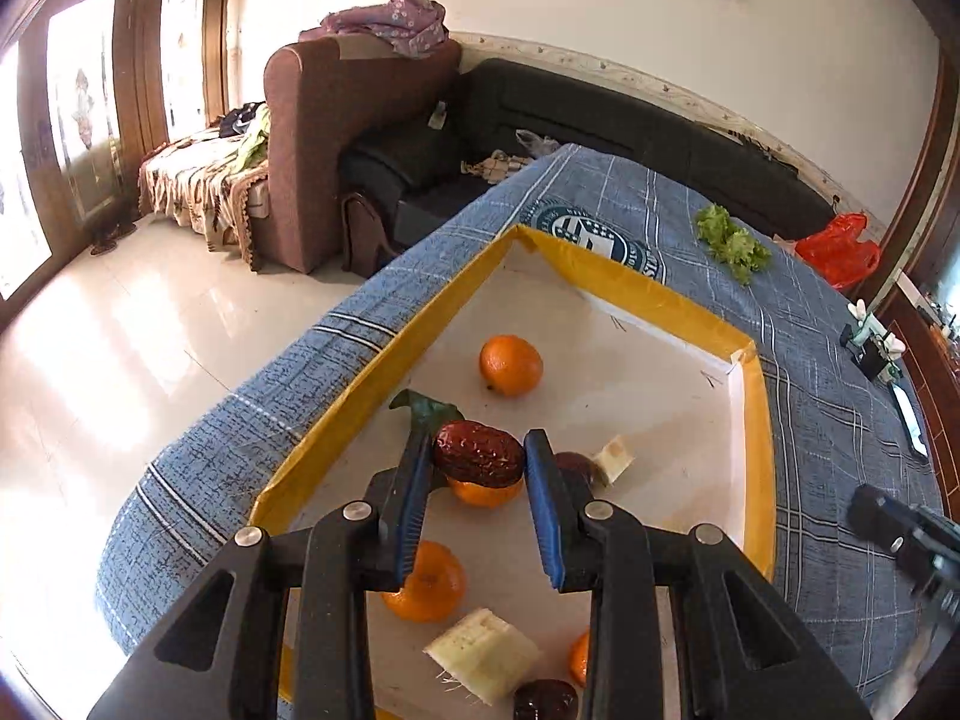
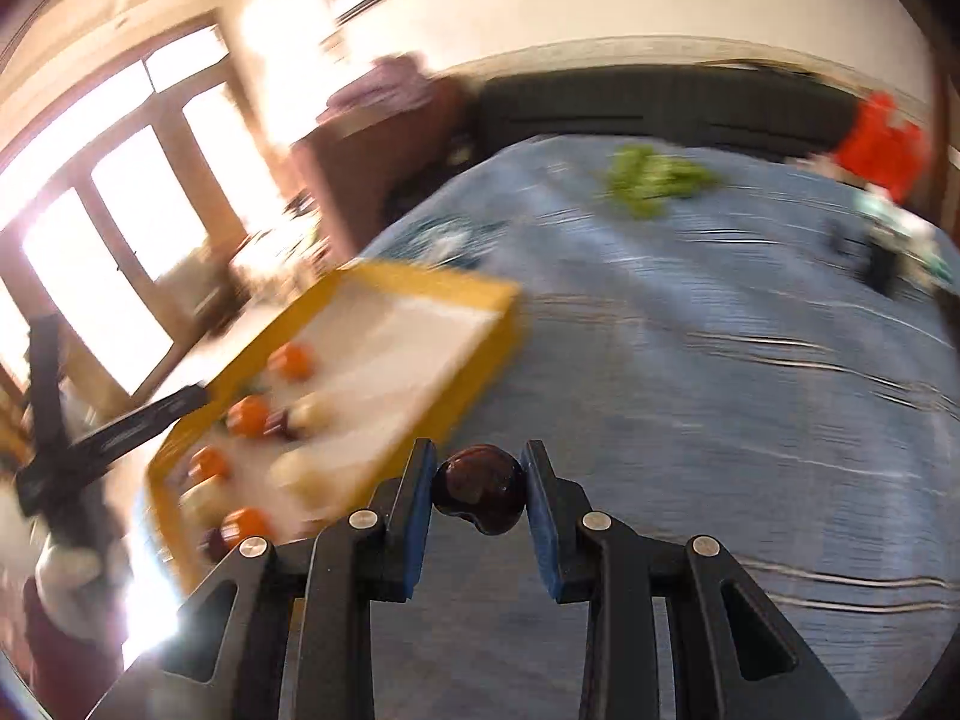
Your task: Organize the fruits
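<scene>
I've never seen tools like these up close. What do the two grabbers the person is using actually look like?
Both look alike. The left gripper and the right gripper are matte black frames with triangular cut-outs and round silver pivot bolts. Each has two flat black fingers lined with ridged blue pads. No cables, markings or sleeves show.

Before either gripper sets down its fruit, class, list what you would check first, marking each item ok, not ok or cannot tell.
1. Left gripper clamps the red date: ok.
2. Right gripper clamps the dark fruit: ok.
3. Left gripper above the yellow-rimmed tray: ok.
4. Right gripper above the tray: not ok, it is over the blue cloth.
5. Bare tray floor for placing: ok.
6. Sorting rule for placement: cannot tell.
</scene>
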